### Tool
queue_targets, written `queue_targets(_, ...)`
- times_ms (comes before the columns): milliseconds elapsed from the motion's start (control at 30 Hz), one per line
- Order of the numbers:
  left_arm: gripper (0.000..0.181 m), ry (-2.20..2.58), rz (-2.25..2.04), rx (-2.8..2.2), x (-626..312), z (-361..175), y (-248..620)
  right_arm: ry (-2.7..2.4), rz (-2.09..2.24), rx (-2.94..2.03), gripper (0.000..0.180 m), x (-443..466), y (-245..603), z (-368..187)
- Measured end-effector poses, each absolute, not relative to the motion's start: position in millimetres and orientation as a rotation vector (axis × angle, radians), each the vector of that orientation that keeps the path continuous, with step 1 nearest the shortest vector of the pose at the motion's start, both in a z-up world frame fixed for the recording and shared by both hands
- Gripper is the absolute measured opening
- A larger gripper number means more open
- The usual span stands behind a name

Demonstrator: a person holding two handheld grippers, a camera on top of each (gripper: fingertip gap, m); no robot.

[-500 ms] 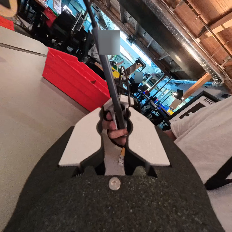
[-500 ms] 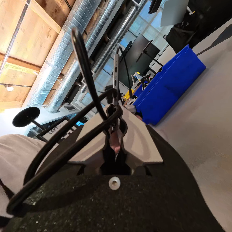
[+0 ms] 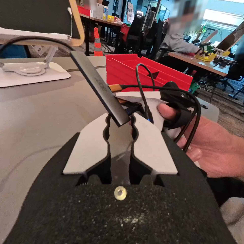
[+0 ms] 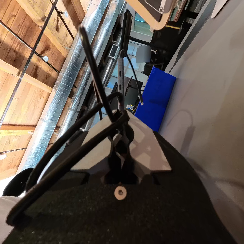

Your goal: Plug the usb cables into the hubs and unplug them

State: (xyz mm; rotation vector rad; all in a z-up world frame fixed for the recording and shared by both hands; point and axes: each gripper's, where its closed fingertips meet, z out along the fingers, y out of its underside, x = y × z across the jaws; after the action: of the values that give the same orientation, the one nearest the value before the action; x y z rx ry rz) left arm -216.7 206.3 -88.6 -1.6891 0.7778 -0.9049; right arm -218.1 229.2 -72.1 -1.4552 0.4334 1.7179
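I see the hub (image 3: 100,87) as dark brushed metal with a dull sheen. My left hand-held gripper (image 3: 119,118) has matt grey plastic fingers (image 3: 149,143) on speckled black foam. Red bin (image 3: 143,74): glossy plastic. Counter (image 3: 39,118): smooth, matt. Cables (image 4: 74,134): glossy black rubber.

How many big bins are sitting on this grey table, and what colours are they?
Red bin: 1
Blue bin: 1
Total: 2
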Motion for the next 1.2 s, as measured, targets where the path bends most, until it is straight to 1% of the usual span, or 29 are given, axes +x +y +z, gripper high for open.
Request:
queue_targets(133, 0.029, 0.793, -0.774, -1.711, -216, -93, 208, 0.405, 1.692, -1.477, 0.006, -217, 229, -75)
queue_targets(200, 0.028, 0.794, -0.794, -1.739, -216, -94, 208, 0.363, 1.679, -1.485, 0.006, -215, 229, -74)
queue_targets(333, 0.025, 0.738, -0.997, -1.770, -223, -90, 212, 0.080, 1.601, -1.607, 0.007, -223, 223, -81)
queue_targets(367, 0.024, 0.710, -1.060, -1.770, -227, -87, 215, 0.001, 1.602, -1.630, 0.009, -225, 221, -82)
queue_targets(433, 0.022, 0.680, -1.194, -1.776, -234, -86, 216, -0.111, 1.631, -1.666, 0.009, -229, 215, -83)
queue_targets(533, 0.019, 0.667, -1.386, -1.749, -236, -83, 213, -0.187, 1.693, -1.688, 0.008, -236, 209, -83)
queue_targets(600, 0.015, 0.669, -1.488, -1.719, -235, -81, 209, -0.140, 1.754, -1.667, 0.007, -238, 208, -81)
queue_targets(633, 0.013, 0.668, -1.508, -1.691, -236, -78, 208, -0.125, 1.794, -1.645, 0.003, -239, 206, -79)
queue_targets(667, 0.013, 0.673, -1.527, -1.662, -236, -75, 205, -0.135, 1.824, -1.627, 0.006, -239, 204, -76)
queue_targets(700, 0.013, 0.687, -1.555, -1.642, -236, -73, 202, -0.180, 1.798, -1.626, 0.005, -239, 202, -74)
queue_targets(800, 0.013, 0.748, -1.737, -1.586, -239, -66, 188, -0.517, 1.514, -1.624, 0.006, -241, 190, -68)
queue_targets(867, 0.011, 0.819, -1.894, -1.552, -239, -62, 172, -0.741, 1.429, -1.635, 0.006, -241, 175, -66)
queue_targets(933, 0.010, 0.898, -1.917, -1.562, -235, -67, 161, -0.879, 1.359, -1.668, 0.007, -239, 167, -70)
queue_targets(1033, 0.009, 0.906, -1.910, -1.557, -227, -67, 155, -0.874, 1.379, -1.681, 0.006, -232, 163, -66)
queue_targets(1200, 0.010, 0.752, -1.968, -1.480, -224, -54, 162, -0.663, 1.491, -1.612, 0.005, -231, 171, -53)
